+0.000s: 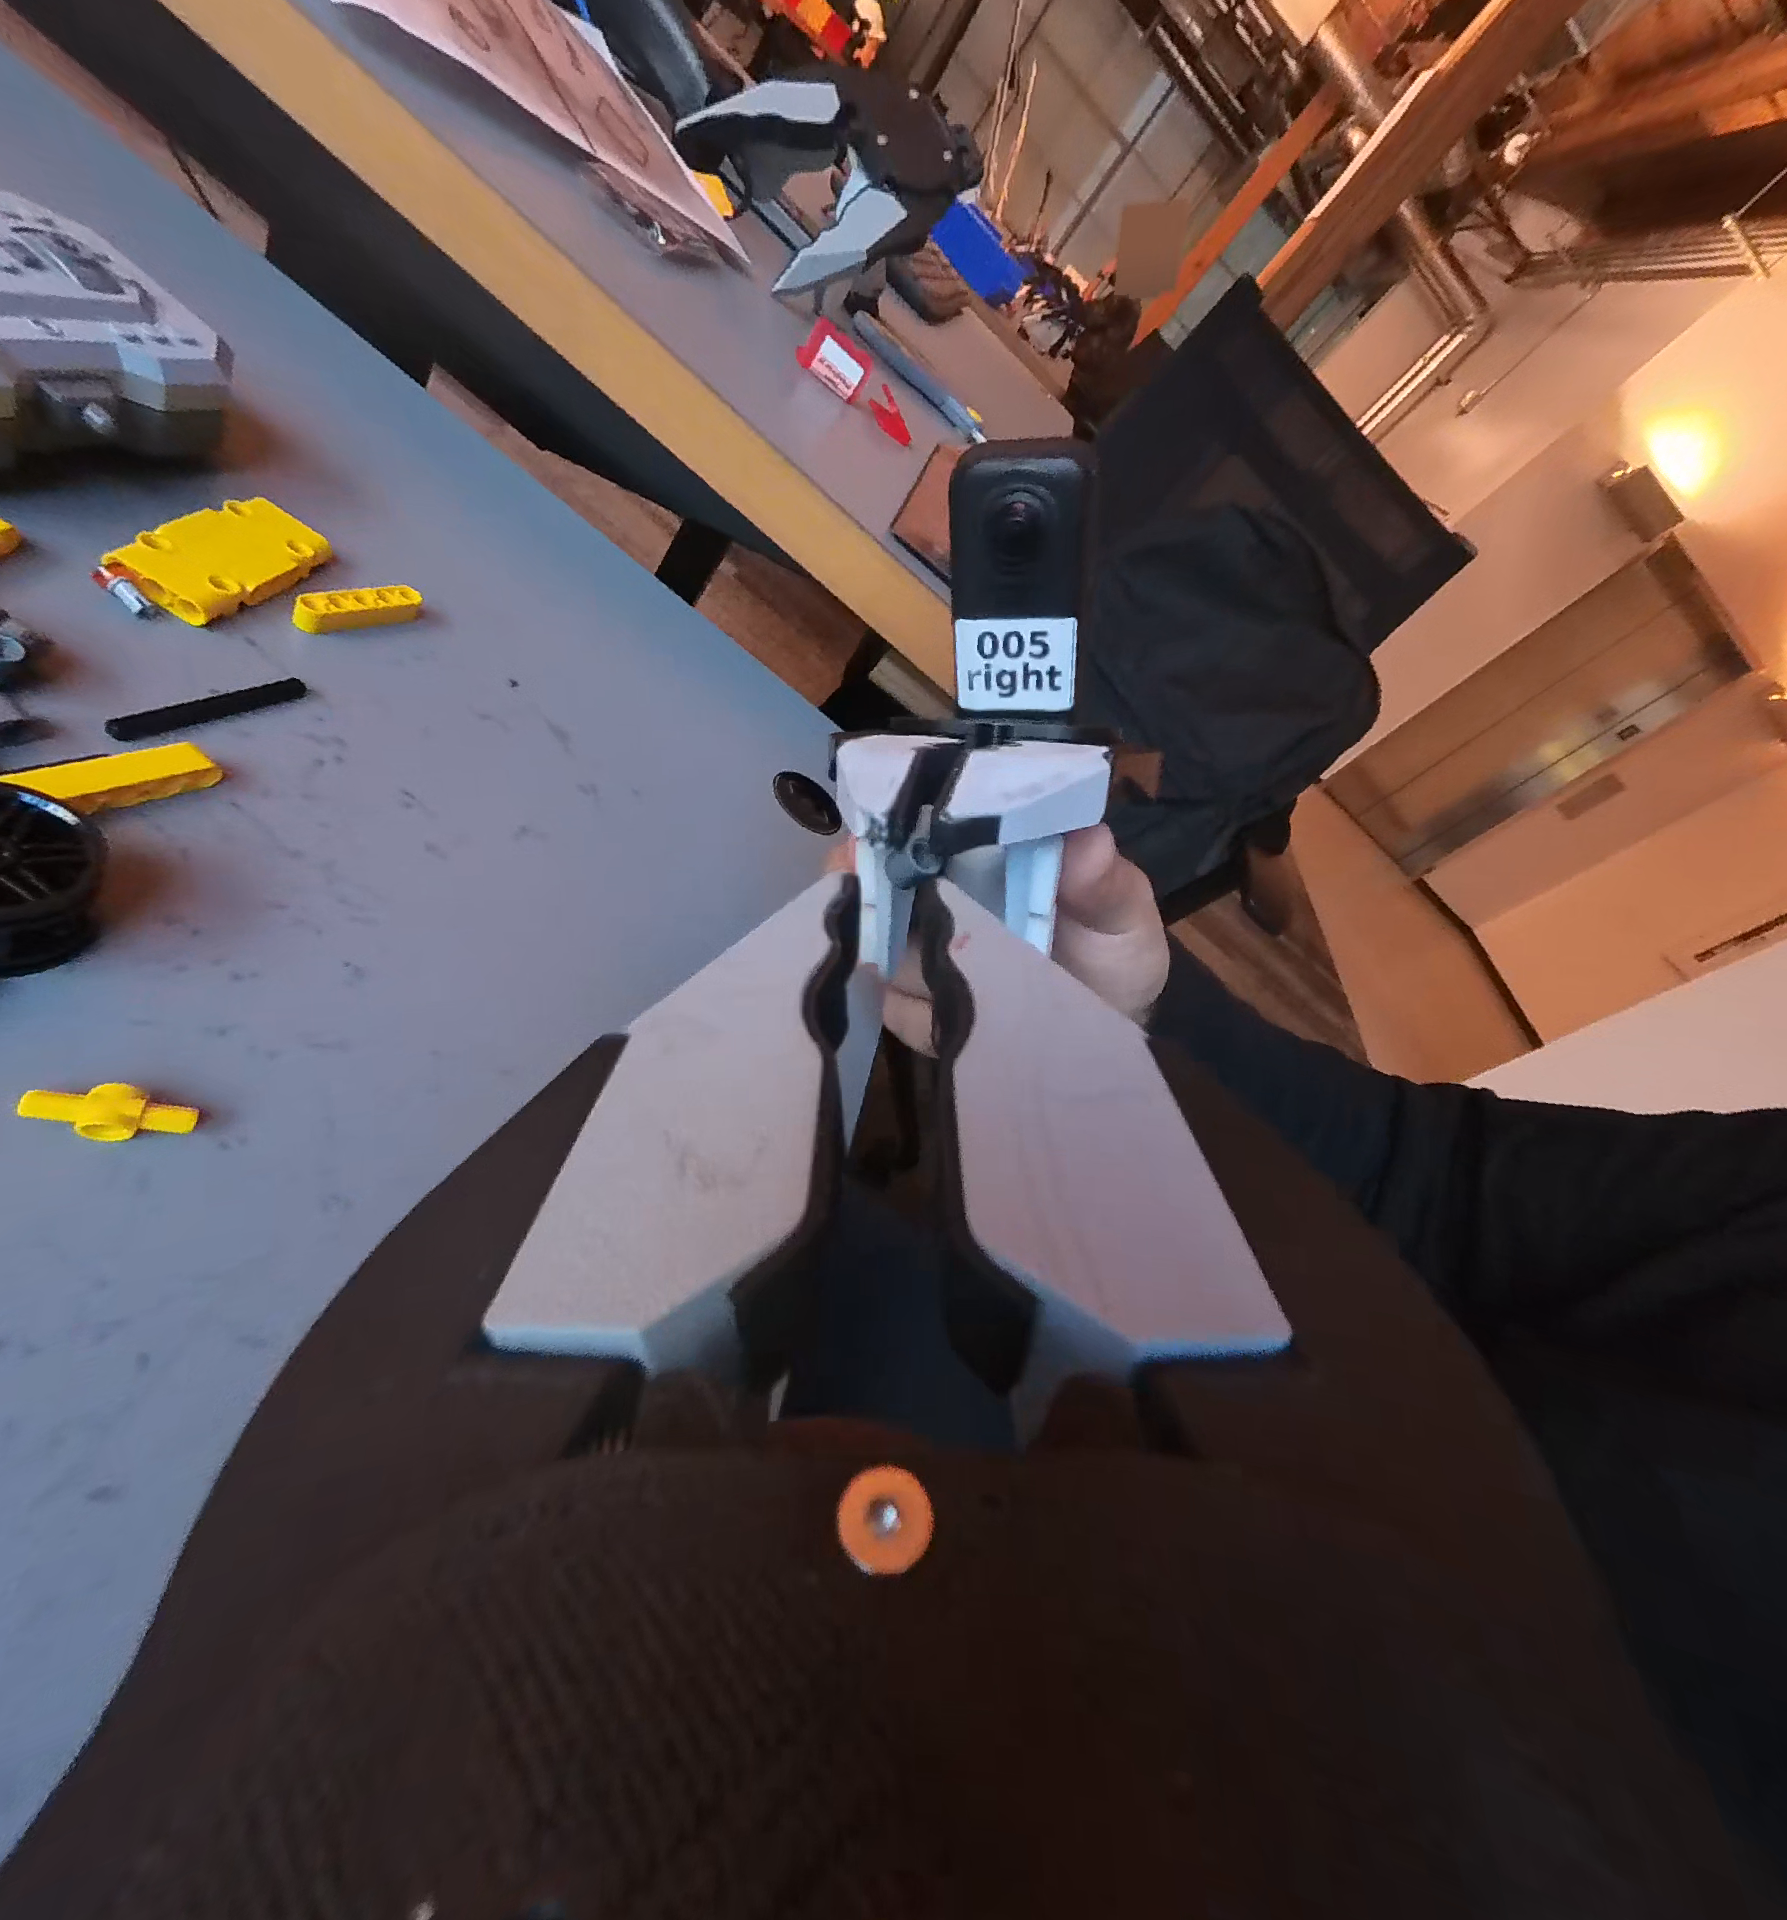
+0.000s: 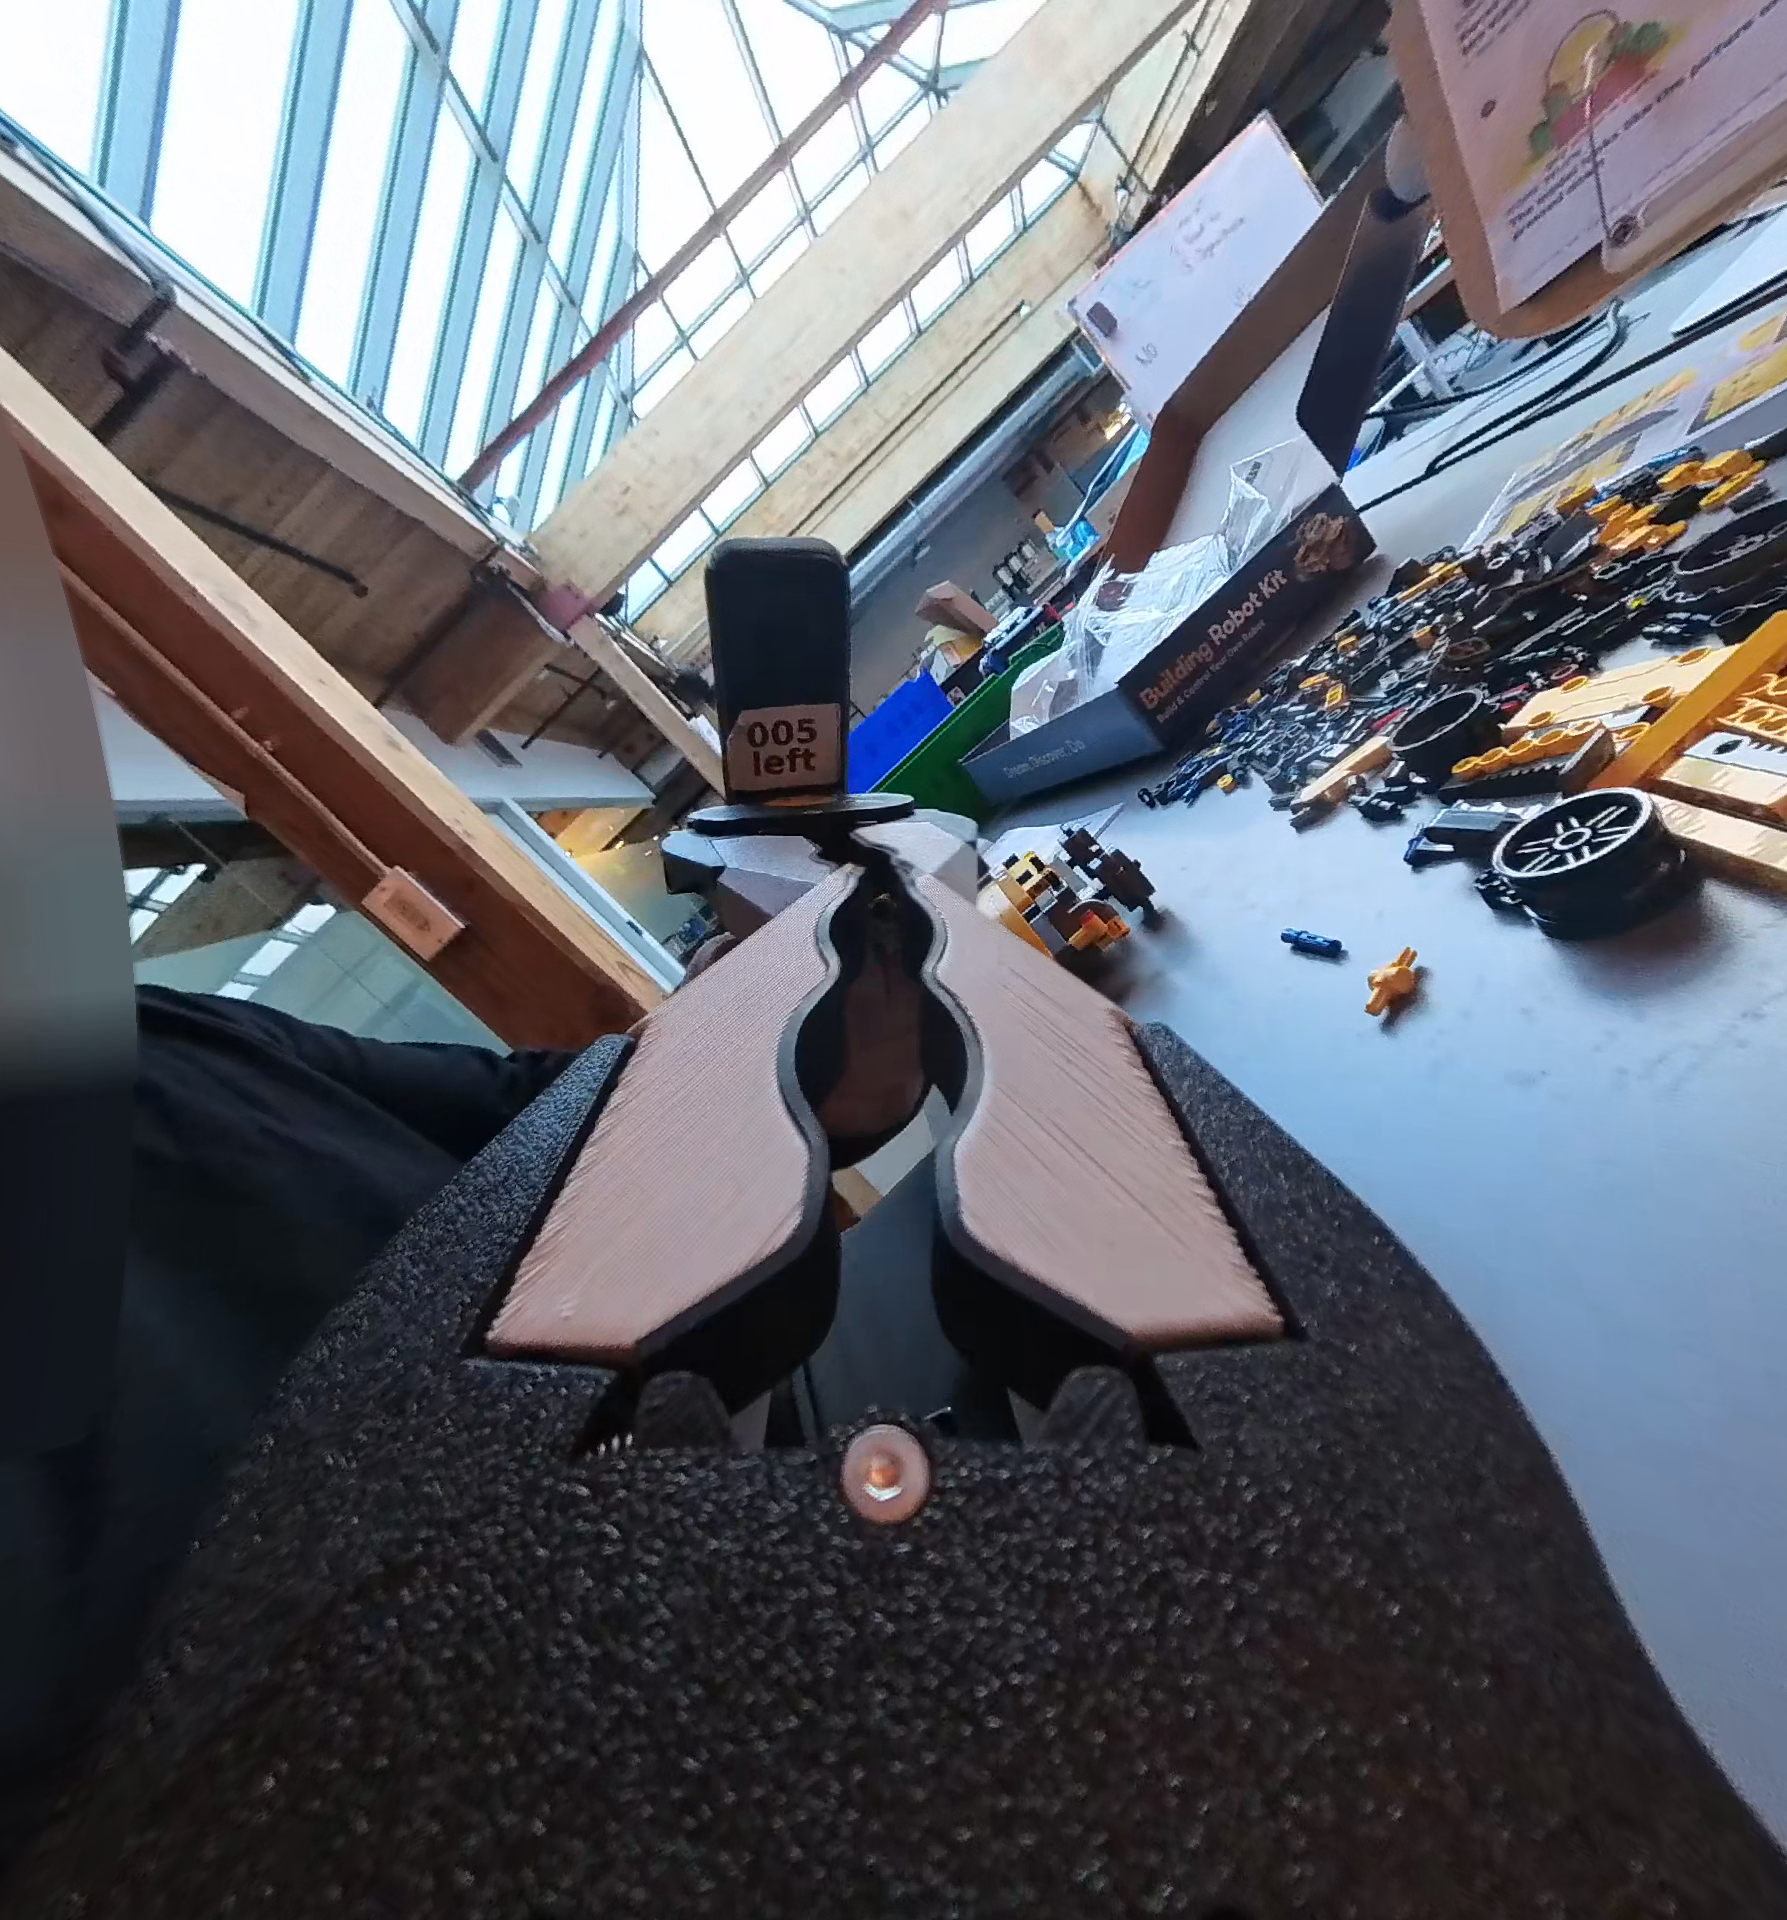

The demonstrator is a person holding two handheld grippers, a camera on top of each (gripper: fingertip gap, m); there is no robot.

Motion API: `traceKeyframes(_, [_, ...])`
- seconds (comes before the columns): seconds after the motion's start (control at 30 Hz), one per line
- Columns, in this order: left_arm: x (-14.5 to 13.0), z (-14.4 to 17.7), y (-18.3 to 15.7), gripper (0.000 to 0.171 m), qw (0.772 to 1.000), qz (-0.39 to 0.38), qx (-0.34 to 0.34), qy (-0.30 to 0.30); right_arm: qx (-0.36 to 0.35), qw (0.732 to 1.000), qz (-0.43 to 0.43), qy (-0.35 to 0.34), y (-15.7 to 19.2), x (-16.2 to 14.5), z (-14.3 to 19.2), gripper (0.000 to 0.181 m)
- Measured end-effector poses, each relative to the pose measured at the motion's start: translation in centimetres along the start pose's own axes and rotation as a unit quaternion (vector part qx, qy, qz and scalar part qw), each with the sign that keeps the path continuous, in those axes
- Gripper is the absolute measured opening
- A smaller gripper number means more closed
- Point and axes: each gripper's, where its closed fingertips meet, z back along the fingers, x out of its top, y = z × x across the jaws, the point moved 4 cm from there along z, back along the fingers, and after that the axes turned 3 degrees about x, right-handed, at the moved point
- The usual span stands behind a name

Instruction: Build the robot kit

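My two grippers point at each other, tip to tip, in the air beside the grey table [image 1: 401,935]. In the left wrist view my left gripper [image 1: 891,914] has a narrow gap between its fingers and nothing in it. Just past its tips the right gripper [image 1: 915,831] is shut on a small grey part [image 1: 915,854]. A hand [image 1: 1107,925] holds that gripper, with its black camera [image 1: 1019,540] on top. In the right wrist view my right gripper [image 2: 882,873] has its tips together. The part is mostly hidden there. The left gripper's camera [image 2: 777,665] stands behind.
On the table lie yellow beams [image 1: 219,561], a black axle [image 1: 205,710], a black wheel [image 1: 6,873], a yellow cross connector [image 1: 110,1112] and a grey block [image 1: 58,322]. The right wrist view shows a kit box [image 2: 1232,644], a parts pile [image 2: 1491,644], a wheel [image 2: 1585,842] and a blue pin [image 2: 1310,941]. Less than 4 cm separates the two grippers' tips. The yellow cross connector [image 1: 110,1112] is about 15 cm from both grippers' fingertips.
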Motion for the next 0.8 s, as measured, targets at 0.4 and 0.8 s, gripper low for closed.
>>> traceKeyframes(0.4, [0.3, 0.1, 0.2, 0.006, 0.998, -0.041, 0.038, -0.023, -0.028, 0.999, 0.004, -0.022, -0.6, -0.3, -0.2, 0.004])
traceKeyframes(0.8, [1.2, 2.0, -0.1, 0.005, 0.835, -0.478, 0.267, -0.054, -0.104, 0.991, 0.078, 0.02, 0.4, 0.0, 0.3, 0.009])
